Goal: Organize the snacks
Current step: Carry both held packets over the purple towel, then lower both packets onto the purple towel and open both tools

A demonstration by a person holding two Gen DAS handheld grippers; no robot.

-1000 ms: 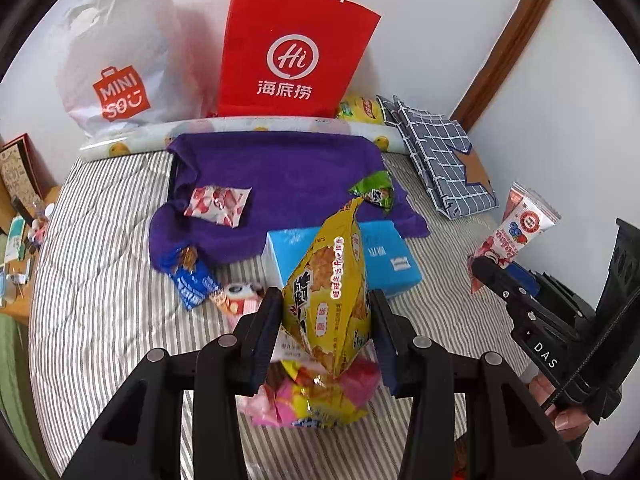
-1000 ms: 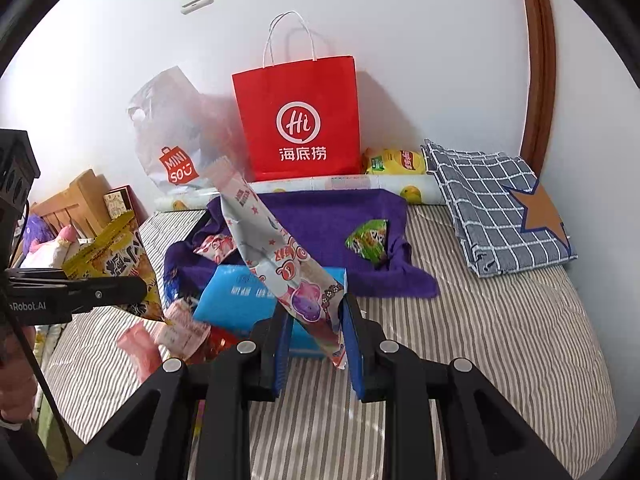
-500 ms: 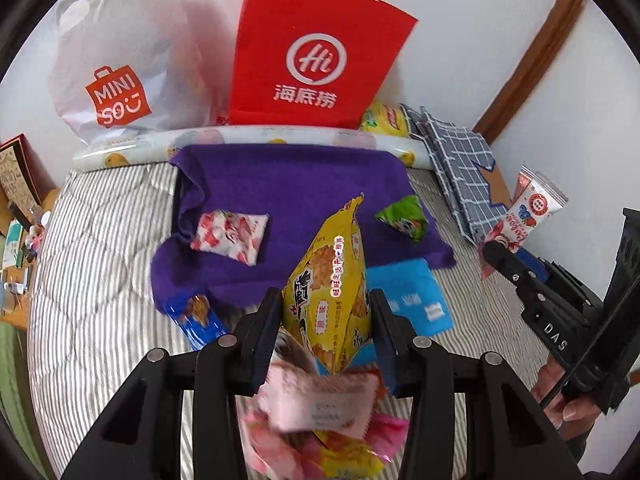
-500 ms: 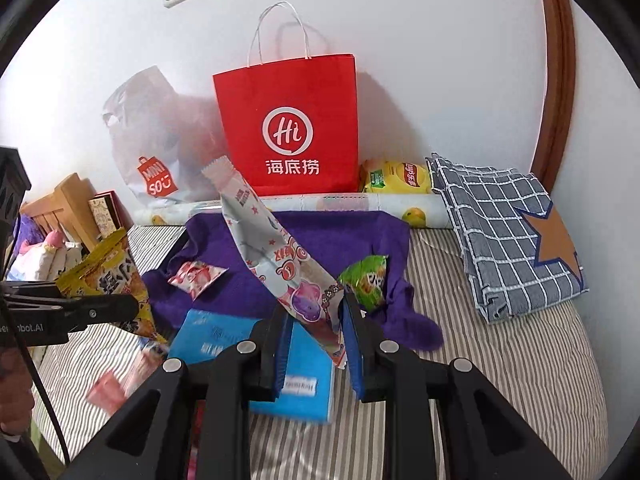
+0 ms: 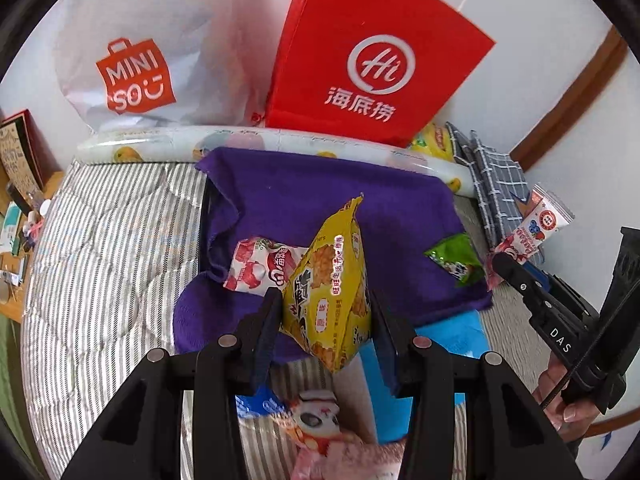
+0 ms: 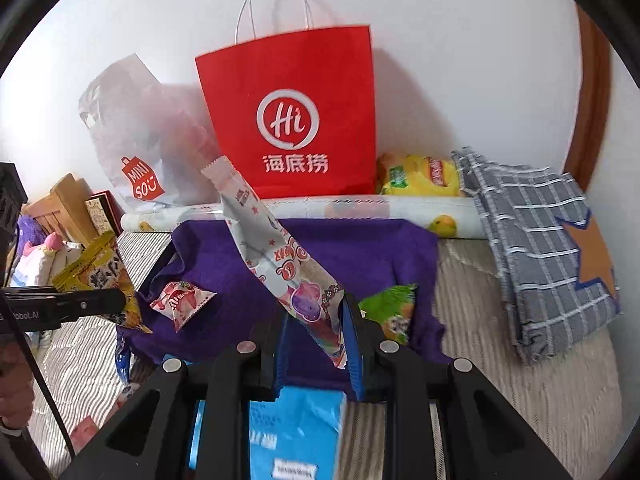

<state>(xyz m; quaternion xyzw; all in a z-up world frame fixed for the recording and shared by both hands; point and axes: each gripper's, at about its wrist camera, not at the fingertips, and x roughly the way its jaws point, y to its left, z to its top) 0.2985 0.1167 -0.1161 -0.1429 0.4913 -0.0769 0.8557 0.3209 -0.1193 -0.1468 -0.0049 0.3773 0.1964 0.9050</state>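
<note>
Both grippers are travelling toward the far end of the bed, and the purple towel is now filling much more of each view than a second ago, with the red bag looming closer. That suggests both snacks are about to be laid on the towel, where a red-and-white packet and a green packet are already lying near its near edge.

The left gripper is clamping a yellow snack bag, jaws partly apart around its bulk. The right gripper is pinching a long pink-and-white stick packet, jaws nearly together.

The blue pack at the towel's near edge is being cut off by the gripper bodies. More wrappers under the left gripper are blurred, possibly a pink one among them. The red bag's opening is out of sight, so its contents are unknown.
</note>
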